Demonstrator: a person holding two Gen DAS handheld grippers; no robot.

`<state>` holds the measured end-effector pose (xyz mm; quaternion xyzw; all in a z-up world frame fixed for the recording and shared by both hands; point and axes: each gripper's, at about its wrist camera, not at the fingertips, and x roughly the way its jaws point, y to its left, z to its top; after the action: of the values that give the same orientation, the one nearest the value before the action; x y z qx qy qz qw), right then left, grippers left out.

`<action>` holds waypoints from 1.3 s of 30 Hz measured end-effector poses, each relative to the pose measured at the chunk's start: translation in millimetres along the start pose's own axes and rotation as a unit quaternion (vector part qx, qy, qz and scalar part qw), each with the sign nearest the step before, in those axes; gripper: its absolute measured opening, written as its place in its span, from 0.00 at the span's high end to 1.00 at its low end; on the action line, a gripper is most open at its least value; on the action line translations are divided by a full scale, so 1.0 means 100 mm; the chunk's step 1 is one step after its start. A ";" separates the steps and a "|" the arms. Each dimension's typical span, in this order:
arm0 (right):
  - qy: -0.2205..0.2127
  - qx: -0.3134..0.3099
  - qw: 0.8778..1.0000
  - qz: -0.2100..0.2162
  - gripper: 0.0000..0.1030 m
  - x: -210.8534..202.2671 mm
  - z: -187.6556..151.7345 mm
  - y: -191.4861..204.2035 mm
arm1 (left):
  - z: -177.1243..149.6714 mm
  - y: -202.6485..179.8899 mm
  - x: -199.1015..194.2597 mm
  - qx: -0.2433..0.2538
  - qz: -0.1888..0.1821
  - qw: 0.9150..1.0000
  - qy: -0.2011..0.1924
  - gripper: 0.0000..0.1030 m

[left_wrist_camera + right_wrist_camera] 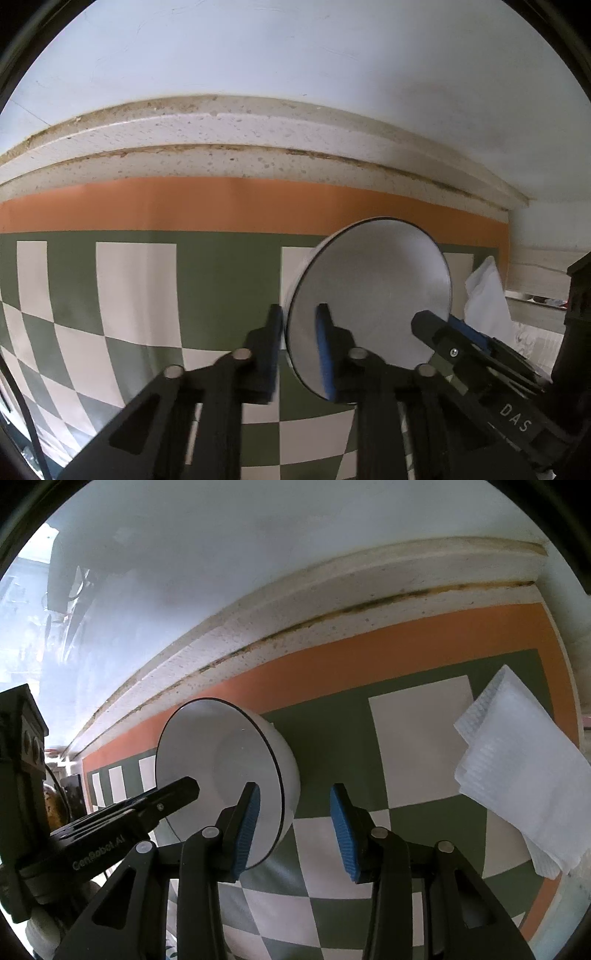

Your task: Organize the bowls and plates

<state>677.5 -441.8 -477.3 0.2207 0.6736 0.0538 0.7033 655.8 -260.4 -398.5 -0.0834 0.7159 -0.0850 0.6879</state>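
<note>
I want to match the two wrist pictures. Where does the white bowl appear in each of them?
Left wrist view: white bowl, right of centre, its rim between the left gripper pads.
Right wrist view: white bowl, left of centre, its wall between the right gripper pads.
Shared landmark: the orange band of the checkered mat behind the bowl.

readable text, two items: 1) "das", white capitals, on the black body of the right gripper [436,325] where it enters the left wrist view from the lower right; letters run slantwise along the housing. 2) "genrobot.ai", pale lettering, on the black body of the left gripper [184,788] seen at lower left in the right wrist view; slightly blurred but legible. no other markings can be read
</note>
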 end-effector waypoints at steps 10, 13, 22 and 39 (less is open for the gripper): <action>-0.007 -0.025 0.999 -0.023 0.91 0.03 -0.04 0.15 | 0.00 0.01 -0.06 0.004 0.000 1.000 -0.005 0.92; -0.009 -0.028 0.999 -0.023 0.91 -0.02 -0.08 0.17 | -0.04 0.04 -0.12 0.006 -0.004 1.000 -0.005 0.92; -0.020 -0.036 0.999 -0.018 0.91 -0.27 -0.41 0.31 | -0.31 -0.06 -0.43 0.032 0.000 0.999 -0.031 0.92; -0.056 -0.029 0.998 0.000 0.91 -1.17 -1.96 0.22 | -1.56 -0.17 -1.03 0.099 -0.012 0.993 -0.060 0.92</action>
<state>482.2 -419.2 -360.1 0.2030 0.6313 0.0610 0.7460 503.7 -251.5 -288.0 -0.0285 0.6602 -0.1583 0.7337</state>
